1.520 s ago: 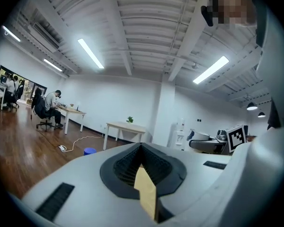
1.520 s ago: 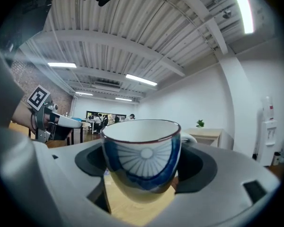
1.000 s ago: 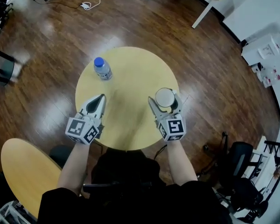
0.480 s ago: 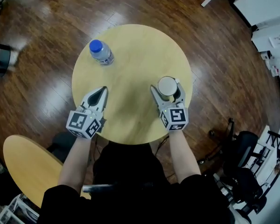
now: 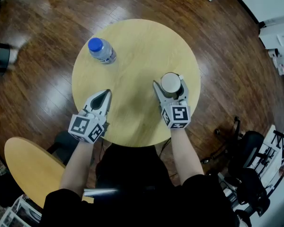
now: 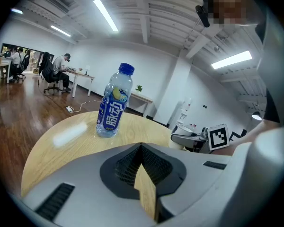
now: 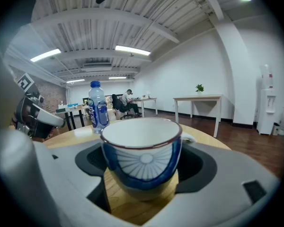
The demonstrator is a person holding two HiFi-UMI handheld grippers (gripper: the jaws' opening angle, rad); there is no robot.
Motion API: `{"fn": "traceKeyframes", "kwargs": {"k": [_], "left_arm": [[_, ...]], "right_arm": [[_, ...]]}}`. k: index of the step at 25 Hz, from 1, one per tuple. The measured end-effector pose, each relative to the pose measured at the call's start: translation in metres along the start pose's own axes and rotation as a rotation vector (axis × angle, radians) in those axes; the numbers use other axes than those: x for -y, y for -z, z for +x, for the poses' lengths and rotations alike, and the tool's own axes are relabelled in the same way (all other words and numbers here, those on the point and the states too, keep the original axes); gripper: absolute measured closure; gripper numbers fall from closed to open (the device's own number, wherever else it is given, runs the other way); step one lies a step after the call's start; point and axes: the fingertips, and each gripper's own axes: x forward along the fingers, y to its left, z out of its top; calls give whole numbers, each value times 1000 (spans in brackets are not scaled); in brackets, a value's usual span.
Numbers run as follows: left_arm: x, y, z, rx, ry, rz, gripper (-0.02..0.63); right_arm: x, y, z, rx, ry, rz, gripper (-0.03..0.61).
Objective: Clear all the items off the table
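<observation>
— What is shown in the head view?
— A water bottle [image 5: 102,50] is stood at the round table's [image 5: 132,41] far left, and a blue-and-white cup [image 5: 171,82] at its right.
— And in the left gripper view?
— The left gripper's [image 6: 142,146] jaws are pressed together, with nothing held.
— And in the right gripper view?
— The cup is pinched between the right gripper's [image 7: 142,148] jaws.

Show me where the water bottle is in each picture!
Head view: the water bottle stands at the upper left of the round table.
Left gripper view: the water bottle stands upright, a little left of centre, on the far part of the table.
Right gripper view: the water bottle looks small, at left, behind the cup.
Shared landmark: the round table shows in all three views.
</observation>
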Motion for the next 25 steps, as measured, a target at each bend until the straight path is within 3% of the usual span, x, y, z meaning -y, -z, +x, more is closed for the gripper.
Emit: {"fn": "traceKeyframes", "kwargs": {"k": [7, 25], "left_arm": [[7, 10, 3, -23, 15, -4, 614], [22, 19, -7, -32, 22, 3, 614]], "right_arm": [[-2, -1, 3, 41, 8, -38, 166], [-6, 9, -20, 48, 47, -12, 160]]}}
